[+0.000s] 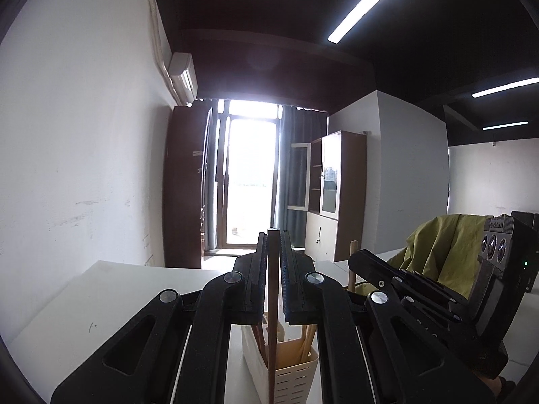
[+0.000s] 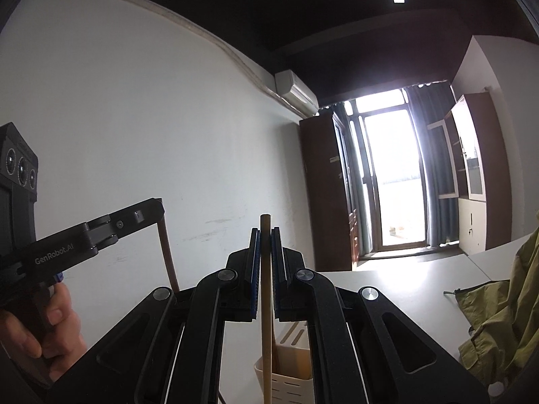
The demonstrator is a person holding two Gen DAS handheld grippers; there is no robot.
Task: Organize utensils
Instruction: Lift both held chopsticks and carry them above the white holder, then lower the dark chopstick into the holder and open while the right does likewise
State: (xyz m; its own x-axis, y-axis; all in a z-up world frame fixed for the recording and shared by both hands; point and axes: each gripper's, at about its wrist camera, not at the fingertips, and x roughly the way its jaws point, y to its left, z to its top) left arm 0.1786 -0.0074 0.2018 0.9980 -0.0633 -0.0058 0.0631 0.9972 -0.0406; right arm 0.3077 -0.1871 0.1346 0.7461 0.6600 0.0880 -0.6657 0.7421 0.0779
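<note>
While the left hand-held gripper point(image 1: 273, 235) clamps a dark chopstick point(image 1: 272, 303), the right hand-held gripper point(image 2: 265, 232) pinches a light chopstick point(image 2: 266, 303) above the holder point(image 2: 289, 380).

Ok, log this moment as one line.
left gripper: shut on dark chopstick | right gripper: shut on light chopstick | both over holder

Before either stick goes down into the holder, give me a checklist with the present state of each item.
1. Left gripper shut on its dark stick: ok.
2. Right gripper shut on its light stick: ok.
3. Both sticks roughly upright: ok.
4. Holder on the table, below both grippers: ok.
5. Room left in the holder, which already has utensils in it: cannot tell.
6. Lower stick tips clear of the holder rim: cannot tell; the tips are out of view.
</note>
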